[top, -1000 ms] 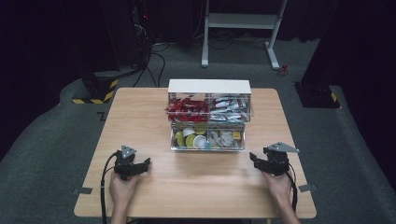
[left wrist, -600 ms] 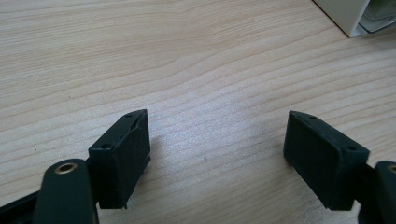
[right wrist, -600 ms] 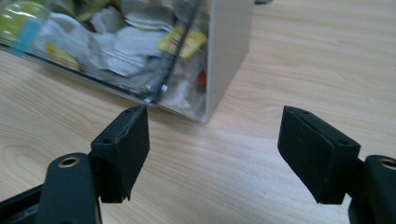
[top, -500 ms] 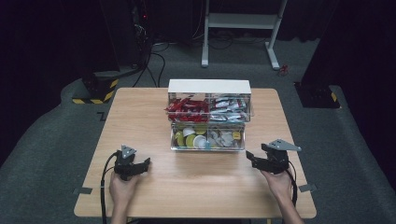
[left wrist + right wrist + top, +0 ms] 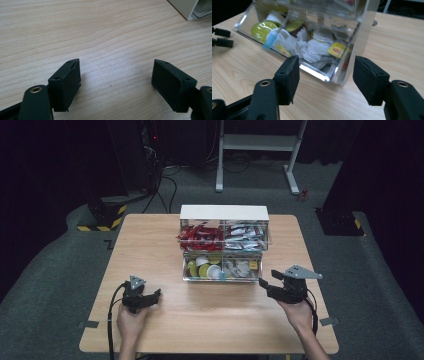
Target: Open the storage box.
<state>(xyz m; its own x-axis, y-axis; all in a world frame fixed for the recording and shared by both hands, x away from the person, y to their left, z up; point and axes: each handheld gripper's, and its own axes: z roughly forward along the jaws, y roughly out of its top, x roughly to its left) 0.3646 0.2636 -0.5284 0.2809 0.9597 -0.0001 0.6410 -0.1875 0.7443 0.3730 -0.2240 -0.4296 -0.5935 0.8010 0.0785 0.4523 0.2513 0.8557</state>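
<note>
The left gripper lay low on the wooden table, jaws wide over bare wood. The right gripper view showed tea bags in the clear organizer's lower drawer. Dark room around. The right gripper, jaws just narrowing and empty, pointed at that drawer's corner.

Overhead light falls brightly on the pale wooden desk at frame centre; surroundings stay dark, and the clear plastic drawer box shows glare and soft blur.
</note>
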